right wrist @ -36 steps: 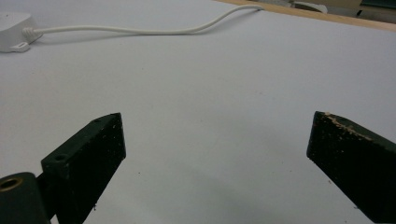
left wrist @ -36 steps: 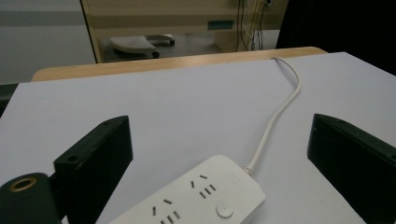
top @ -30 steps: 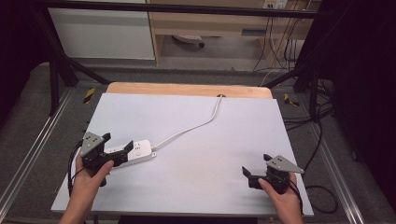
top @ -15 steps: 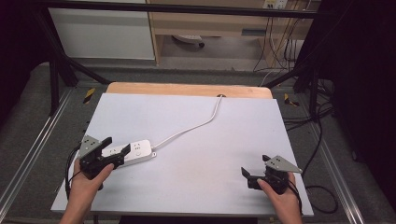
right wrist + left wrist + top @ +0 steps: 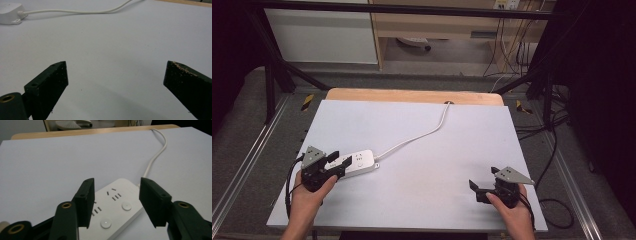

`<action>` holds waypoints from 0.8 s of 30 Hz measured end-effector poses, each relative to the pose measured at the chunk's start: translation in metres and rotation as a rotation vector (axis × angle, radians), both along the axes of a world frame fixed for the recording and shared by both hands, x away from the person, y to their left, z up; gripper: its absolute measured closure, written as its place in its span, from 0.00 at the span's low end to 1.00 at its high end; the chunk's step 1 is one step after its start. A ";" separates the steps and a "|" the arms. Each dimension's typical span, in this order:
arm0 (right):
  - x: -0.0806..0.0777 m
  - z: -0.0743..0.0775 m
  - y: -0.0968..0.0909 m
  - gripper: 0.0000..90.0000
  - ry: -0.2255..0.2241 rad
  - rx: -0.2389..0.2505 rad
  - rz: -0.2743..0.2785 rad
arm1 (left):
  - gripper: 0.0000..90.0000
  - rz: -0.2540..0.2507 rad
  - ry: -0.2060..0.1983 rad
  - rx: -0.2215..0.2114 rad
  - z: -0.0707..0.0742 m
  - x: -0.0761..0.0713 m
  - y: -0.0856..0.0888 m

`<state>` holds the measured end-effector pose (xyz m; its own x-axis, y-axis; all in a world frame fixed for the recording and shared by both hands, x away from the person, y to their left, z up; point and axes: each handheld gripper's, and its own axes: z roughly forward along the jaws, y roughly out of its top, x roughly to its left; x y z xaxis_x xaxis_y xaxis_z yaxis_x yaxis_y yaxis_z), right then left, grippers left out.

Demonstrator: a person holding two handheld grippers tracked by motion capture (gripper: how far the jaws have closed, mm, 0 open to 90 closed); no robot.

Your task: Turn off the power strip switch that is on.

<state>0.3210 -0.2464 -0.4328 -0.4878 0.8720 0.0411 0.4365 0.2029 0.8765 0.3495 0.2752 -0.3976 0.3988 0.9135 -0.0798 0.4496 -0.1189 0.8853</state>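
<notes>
A: Power strip (image 5: 357, 162), high view: location?

B: It lies flat on the white table (image 5: 422, 130), near the front left corner. Its white cord (image 5: 422, 136) runs from the strip's right end across the surface to a hole at the far wooden edge.

A: Left gripper (image 5: 339, 164) in that view?

B: Held in the left hand (image 5: 309, 192). Its jaws are spread and stand over the near end of the strip. Contact with the casing cannot be determined from here.

A: Right gripper (image 5: 476, 189)?

B: Held in the right hand (image 5: 512, 212) near the front right corner, well apart from the strip. Jaws spread, over bare table.

A: Left gripper view?

B: The left gripper (image 5: 116, 203) has its two black jaws apart, one on either side of the power strip (image 5: 117, 205). The casing sits between them with a gap visible at each side. Sockets and two round buttons face up. The cord (image 5: 156, 155) leaves the far end and curves toward the wooden edge.

A: Right gripper view?

B: The right gripper (image 5: 116, 75) is wide open, with nothing between its jaws except the table (image 5: 112, 50). The right jaw's pad shows light scuffing along its top edge. The cord end of the power strip (image 5: 10, 16) is at the upper left corner, with the cord (image 5: 75, 11) running off to the upper right.
</notes>
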 end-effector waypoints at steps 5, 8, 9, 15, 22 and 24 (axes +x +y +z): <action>0.000 0.000 0.001 0.07 0.004 -0.007 0.005 | 0.62 0.002 -0.012 -0.005 -0.002 -0.001 0.003; 0.000 0.000 0.002 0.07 0.006 -0.013 0.009 | 0.69 -0.003 -0.005 -0.002 -0.005 -0.002 0.003; 0.000 0.000 0.002 0.07 0.006 -0.013 0.009 | 0.69 -0.003 -0.003 -0.002 -0.005 -0.002 0.004; 0.000 0.000 0.002 0.07 0.007 -0.014 0.009 | 0.80 -0.031 0.022 -0.016 -0.012 0.001 0.008; 0.000 0.000 0.004 0.07 0.012 -0.015 0.014 | 0.95 -0.063 0.055 -0.024 -0.016 0.003 0.014; 0.000 0.000 0.004 0.07 0.013 -0.017 0.015 | 0.97 -0.067 0.059 -0.024 -0.016 0.002 0.015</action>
<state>0.3207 -0.2427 -0.4330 -0.5004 0.8652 0.0330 0.4445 0.2240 0.8673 0.3518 0.2900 -0.4140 0.4531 0.8824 -0.1269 0.4928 -0.1293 0.8605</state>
